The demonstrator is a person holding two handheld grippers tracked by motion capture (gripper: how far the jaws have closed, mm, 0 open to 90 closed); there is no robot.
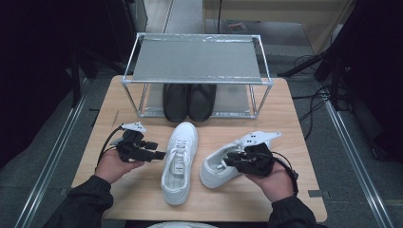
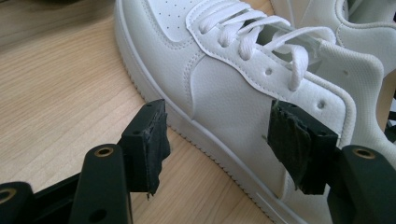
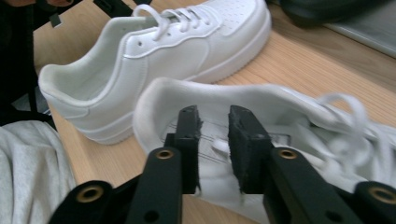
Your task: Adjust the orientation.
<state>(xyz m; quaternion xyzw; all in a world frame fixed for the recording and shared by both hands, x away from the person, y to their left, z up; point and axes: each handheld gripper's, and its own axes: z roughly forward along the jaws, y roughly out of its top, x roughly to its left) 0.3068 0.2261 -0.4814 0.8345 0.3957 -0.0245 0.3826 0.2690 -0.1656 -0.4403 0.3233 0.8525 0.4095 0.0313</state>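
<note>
Two white sneakers sit at the centre of a light wooden table (image 1: 100,118). The left sneaker (image 1: 179,159) stands flat, toe toward a metal-framed shoe rack (image 1: 197,59) and heel near the person's side. The right sneaker (image 1: 219,166) lies just beside it, turned at an angle, heel collar up toward the right gripper (image 1: 233,160).

In the right gripper view the two black jaws stand a narrow gap apart over the right sneaker (image 3: 289,126), at its opening above the insole; whether they pinch the collar cannot be told. The left sneaker (image 3: 154,51) lies beyond it, apart from it on bare wood.

The left gripper (image 1: 159,155), held in the left hand (image 1: 114,166), points at the left sneaker's outer side. In the left gripper view its jaws are wide apart with nothing between them, one over the table and the other in front of the sneaker's (image 2: 233,93) side wall, close above the sole's edge.

Open tabletop runs to the left of the left gripper as far as the table's left edge, and a bare strip lies between the sneakers' toes and the rack.

The rack stands at the table's far edge. Its grey upper shelf is bare; on the lower level a pair of black shoes (image 1: 189,100) sits side by side, toes toward the person. The right hand (image 1: 273,183) rests near the table's front right corner.
</note>
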